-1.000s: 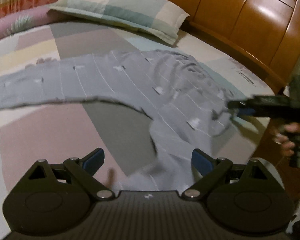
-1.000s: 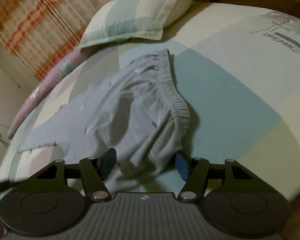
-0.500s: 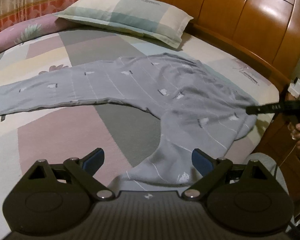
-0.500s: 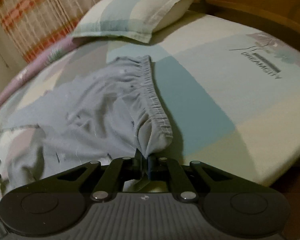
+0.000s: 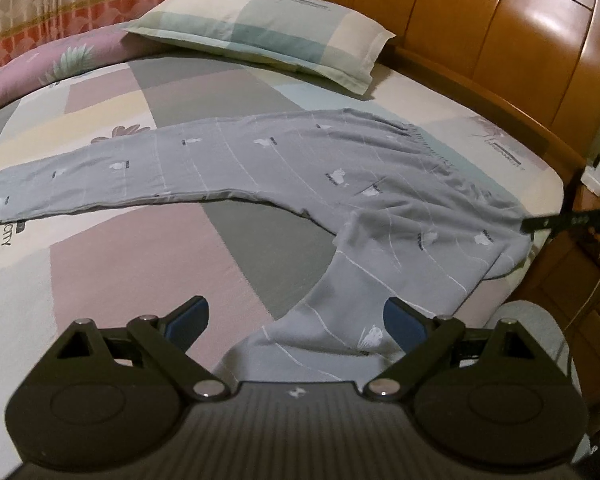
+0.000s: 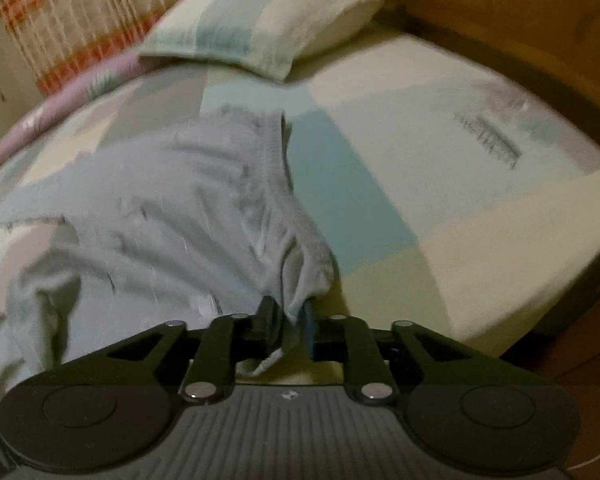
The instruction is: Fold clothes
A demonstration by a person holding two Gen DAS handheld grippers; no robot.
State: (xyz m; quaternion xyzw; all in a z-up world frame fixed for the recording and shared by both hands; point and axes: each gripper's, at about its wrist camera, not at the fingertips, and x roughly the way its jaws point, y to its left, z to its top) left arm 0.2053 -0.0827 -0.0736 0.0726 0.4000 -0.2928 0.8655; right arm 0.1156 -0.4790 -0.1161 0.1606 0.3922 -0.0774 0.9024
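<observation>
a pair of grey printed pyjama trousers (image 5: 340,176) is spread on the patchwork bed sheet (image 5: 120,248), with one leg stretched far to the left and the other leg hanging down over the near edge of the bed. the elastic waistband (image 6: 296,216) lies toward the wooden headboard (image 5: 480,32), below the checked pillow (image 5: 268,28).

the right gripper (image 6: 290,320) is pressed together on the near corner of the waistband, and a small flap of cloth is seen between its jaws. the left gripper (image 5: 296,316) is spread wide and nothing is held in it; it is positioned over the hanging leg.

the trousers are not folded now, and only one corner is held. if the waistband is pulled strongly from this single corner, the cloth can be dragged sideways and the flat leg can be wrinkled again. the pinch looks shallow, so the thin cloth could slip out when it is lifted. the hanging leg may slide down from the edge by its own weight, if it is not caught. the right view is blurred, so the depth of the pinch cannot be judged well.
</observation>
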